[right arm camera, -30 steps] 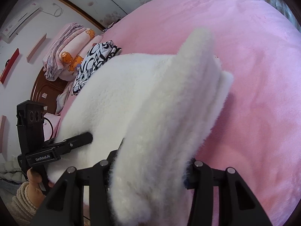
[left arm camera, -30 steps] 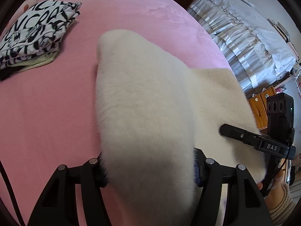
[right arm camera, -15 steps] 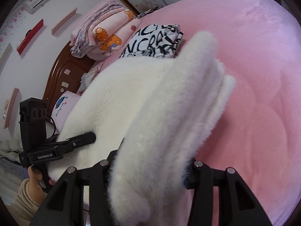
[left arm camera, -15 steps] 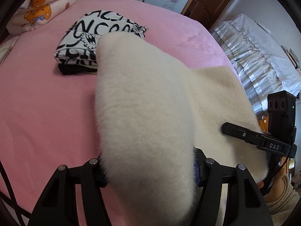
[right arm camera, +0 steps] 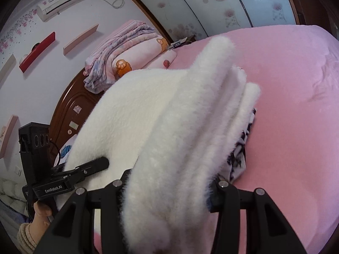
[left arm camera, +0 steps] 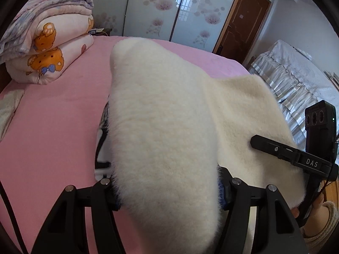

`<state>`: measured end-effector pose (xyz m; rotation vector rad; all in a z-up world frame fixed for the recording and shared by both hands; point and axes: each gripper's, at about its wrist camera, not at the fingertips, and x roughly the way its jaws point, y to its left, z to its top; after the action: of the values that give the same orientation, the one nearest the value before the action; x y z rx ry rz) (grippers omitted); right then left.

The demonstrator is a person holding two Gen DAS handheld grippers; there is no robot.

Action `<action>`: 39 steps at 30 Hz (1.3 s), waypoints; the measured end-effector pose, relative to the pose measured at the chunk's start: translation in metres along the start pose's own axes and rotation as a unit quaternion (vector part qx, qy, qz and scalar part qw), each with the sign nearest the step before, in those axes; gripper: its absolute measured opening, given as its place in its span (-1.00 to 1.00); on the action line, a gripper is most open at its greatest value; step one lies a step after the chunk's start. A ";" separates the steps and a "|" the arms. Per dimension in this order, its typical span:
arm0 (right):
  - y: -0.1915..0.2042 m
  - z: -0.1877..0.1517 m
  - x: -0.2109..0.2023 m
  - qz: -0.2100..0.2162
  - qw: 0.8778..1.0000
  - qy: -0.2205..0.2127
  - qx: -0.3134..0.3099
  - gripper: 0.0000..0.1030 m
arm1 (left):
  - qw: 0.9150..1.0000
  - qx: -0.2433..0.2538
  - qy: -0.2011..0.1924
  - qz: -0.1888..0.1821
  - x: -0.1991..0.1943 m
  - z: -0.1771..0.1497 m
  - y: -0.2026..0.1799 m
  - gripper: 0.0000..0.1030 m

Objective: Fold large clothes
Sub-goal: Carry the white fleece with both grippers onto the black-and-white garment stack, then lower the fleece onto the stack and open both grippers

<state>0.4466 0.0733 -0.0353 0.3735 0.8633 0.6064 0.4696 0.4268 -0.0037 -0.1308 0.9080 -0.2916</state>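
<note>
A folded, thick white fleece garment (left arm camera: pixel 165 131) is held above the pink bed (left arm camera: pixel 53 127). My left gripper (left arm camera: pixel 167 188) is shut on its left edge. My right gripper (right arm camera: pixel 167 188) is shut on its right edge, where the stacked layers (right arm camera: pixel 190 127) show. Each gripper appears in the other's view: the right one (left arm camera: pixel 296 156) and the left one (right arm camera: pixel 70 180). A folded black-and-white printed garment (right arm camera: pixel 241 150) lies on the bed directly under the fleece, mostly hidden; a sliver shows in the left wrist view (left arm camera: pixel 101 139).
A stack of folded quilts with bear prints (left arm camera: pixel 48 48) sits at the head of the bed, also in the right wrist view (right arm camera: pixel 127 57). A wooden headboard (right arm camera: pixel 72 114) stands behind. A second bed with a white frilled cover (left arm camera: pixel 296 80) stands at the right.
Both grippers have carried the white fleece across the bed toward the head end. It now hangs over the black-and-white garment, which was in open view before.
</note>
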 end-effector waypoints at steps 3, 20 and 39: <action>-0.014 0.023 0.039 0.003 1.000 -0.016 0.007 -0.10 | 1.000 0.007 -0.002 0.005 0.036 0.032 0.024 0.22; -0.088 0.012 0.149 -0.068 0.996 0.060 -0.001 0.42 | 0.997 0.020 0.005 0.068 0.159 0.024 0.068 0.62; 0.011 -0.017 0.091 -0.130 0.980 0.024 -0.152 -0.05 | 0.990 0.045 0.000 0.134 0.082 -0.025 -0.006 -0.81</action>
<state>0.4749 0.1401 -0.0936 -0.0310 0.8335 0.4954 0.4959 0.3962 -0.0801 0.0744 0.9001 -0.0824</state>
